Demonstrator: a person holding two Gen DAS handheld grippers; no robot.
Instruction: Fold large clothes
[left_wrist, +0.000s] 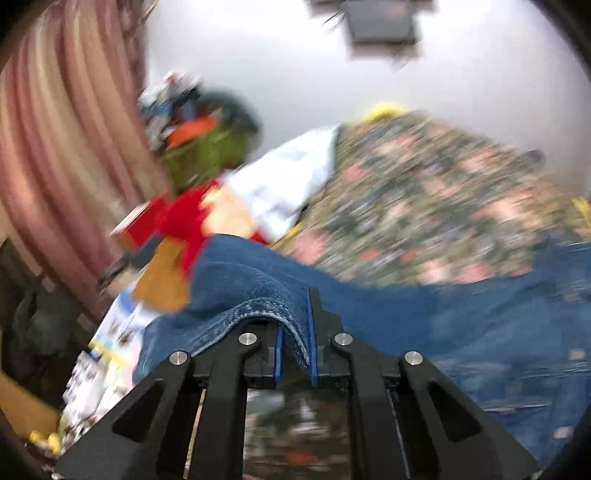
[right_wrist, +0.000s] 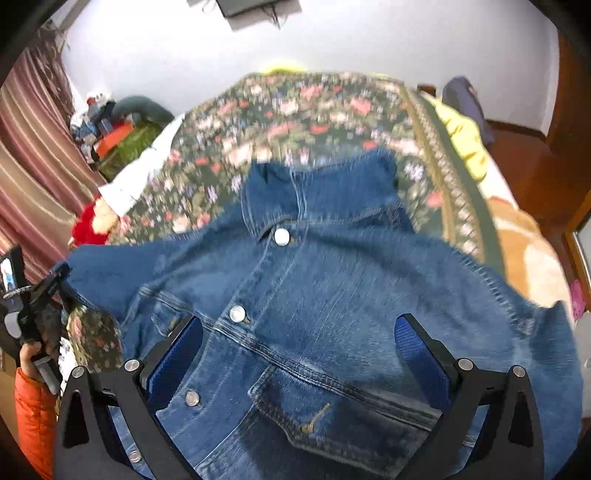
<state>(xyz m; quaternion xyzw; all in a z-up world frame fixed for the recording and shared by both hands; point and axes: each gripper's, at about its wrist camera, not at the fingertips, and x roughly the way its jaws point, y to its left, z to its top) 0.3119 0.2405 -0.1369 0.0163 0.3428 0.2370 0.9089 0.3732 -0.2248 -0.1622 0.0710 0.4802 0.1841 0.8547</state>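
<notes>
Bedding in a dark floral print (right_wrist: 295, 110) is lying under a blue denim jacket (right_wrist: 314, 295), which is spreading front-up with its snaps showing and running past the lower edge of the right wrist view. Motion blur is smearing the clutter near the striped pink curtain (left_wrist: 55, 147), so those items are hard to name. The left gripper (left_wrist: 295, 339) is pinching a denim hem between its narrowed jaws, while the right gripper (right_wrist: 299, 343) is hovering spread wide over the chest pocket (right_wrist: 332, 410).
</notes>
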